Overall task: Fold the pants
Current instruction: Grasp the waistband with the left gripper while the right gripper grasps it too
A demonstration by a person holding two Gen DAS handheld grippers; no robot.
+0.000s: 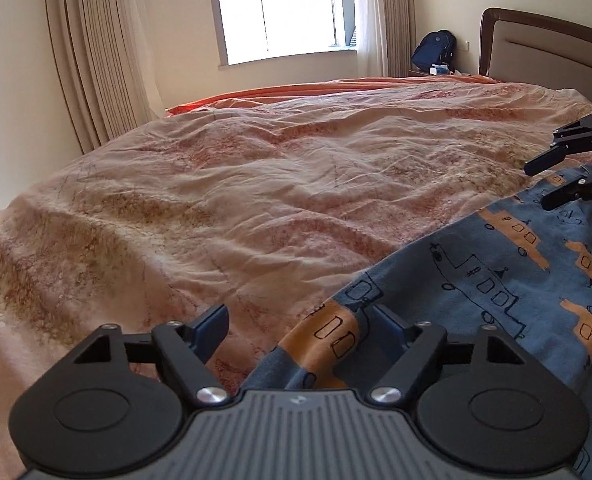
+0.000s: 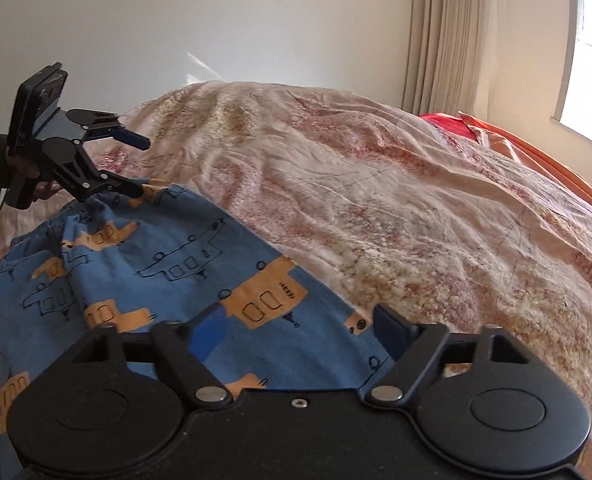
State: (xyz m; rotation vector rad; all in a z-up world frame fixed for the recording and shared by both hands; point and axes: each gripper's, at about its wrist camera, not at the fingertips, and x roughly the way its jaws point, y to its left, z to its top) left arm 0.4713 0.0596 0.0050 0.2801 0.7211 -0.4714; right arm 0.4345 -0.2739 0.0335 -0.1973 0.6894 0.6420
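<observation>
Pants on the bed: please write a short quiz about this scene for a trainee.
1. True or false: the pants lie on the bed cover.
2. Choose: the main colour of the pants is A red, B blue, C white.
3. Fill in: the left tool and the right tool both have their jaws ____.
Key: 1 true; 2 B; 3 open.
</observation>
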